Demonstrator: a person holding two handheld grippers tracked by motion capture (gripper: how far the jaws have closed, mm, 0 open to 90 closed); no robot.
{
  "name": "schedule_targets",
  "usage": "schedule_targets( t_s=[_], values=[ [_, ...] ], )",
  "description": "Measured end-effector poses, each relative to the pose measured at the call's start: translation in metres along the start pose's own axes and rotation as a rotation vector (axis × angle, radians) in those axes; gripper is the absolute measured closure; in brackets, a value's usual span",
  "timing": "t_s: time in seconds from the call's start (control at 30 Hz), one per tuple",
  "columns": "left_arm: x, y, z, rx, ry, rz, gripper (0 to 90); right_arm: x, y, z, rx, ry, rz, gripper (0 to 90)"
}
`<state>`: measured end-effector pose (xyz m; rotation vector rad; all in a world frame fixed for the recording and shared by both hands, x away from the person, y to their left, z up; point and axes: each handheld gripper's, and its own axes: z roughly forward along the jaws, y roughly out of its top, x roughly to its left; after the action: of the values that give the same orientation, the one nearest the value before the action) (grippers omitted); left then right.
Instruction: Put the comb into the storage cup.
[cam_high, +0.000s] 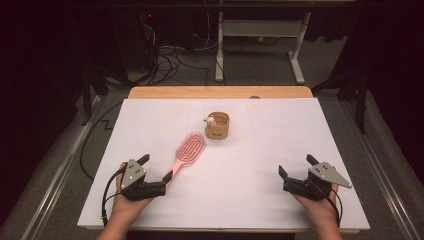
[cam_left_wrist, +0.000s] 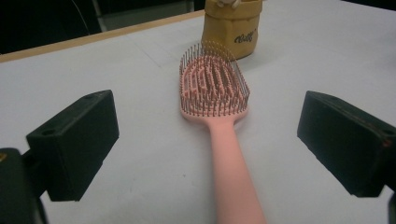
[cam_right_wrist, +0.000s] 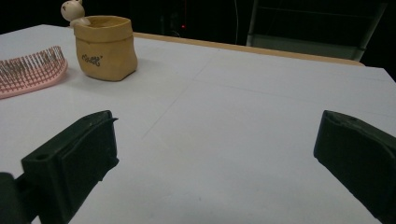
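A pink hairbrush (cam_high: 188, 151) lies bristles up on the white table cover, handle pointing toward the near left. My left gripper (cam_high: 157, 168) is open right at the handle's end; in the left gripper view the handle (cam_left_wrist: 233, 177) runs between the wide-apart jaws without touching them. Behind the brush head (cam_left_wrist: 212, 86) stands a tan pouch-shaped cup (cam_high: 217, 125) with a small white figure (cam_high: 211, 119) on its rim. My right gripper (cam_high: 298, 167) rests open at the near right, nothing between its jaws. The right gripper view has the cup (cam_right_wrist: 106, 47) and brush head (cam_right_wrist: 30, 72) at far left.
The white cover (cam_high: 280, 145) spans the wooden table (cam_high: 220, 92); wide bare surface lies between the cup and my right gripper. Beyond the far edge are a white desk frame (cam_high: 260, 35) and floor cables (cam_high: 170, 60). Dark surroundings flank both sides.
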<state>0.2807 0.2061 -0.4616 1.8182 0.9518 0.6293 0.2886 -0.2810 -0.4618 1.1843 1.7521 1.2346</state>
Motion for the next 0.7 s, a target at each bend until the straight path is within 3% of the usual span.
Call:
schedule_targets(
  t_s=[0.27, 0.4, 0.43, 0.47, 0.7],
  values=[
    [-0.002, -0.002, 0.007, 0.081, -0.018, -0.001, 11.1, -0.001, 0.000, 0.001, 0.004, -0.004, 0.005, 0.3],
    [0.000, -0.003, 0.013, 0.148, -0.049, -0.014, 12.6, -0.001, 0.000, 0.001, 0.005, -0.005, 0.007, 0.3],
    [0.001, -0.004, 0.016, 0.186, -0.060, -0.022, 12.7, -0.001, -0.001, 0.001, 0.005, -0.006, 0.006, 0.3],
    [0.001, -0.004, 0.016, 0.186, -0.060, -0.022, 12.7, -0.001, -0.001, 0.001, 0.005, -0.006, 0.006, 0.3],
    [0.005, -0.007, 0.027, 0.335, -0.068, -0.051, 14.8, -0.001, -0.001, 0.001, 0.004, -0.007, 0.007, 0.3]
  ],
)
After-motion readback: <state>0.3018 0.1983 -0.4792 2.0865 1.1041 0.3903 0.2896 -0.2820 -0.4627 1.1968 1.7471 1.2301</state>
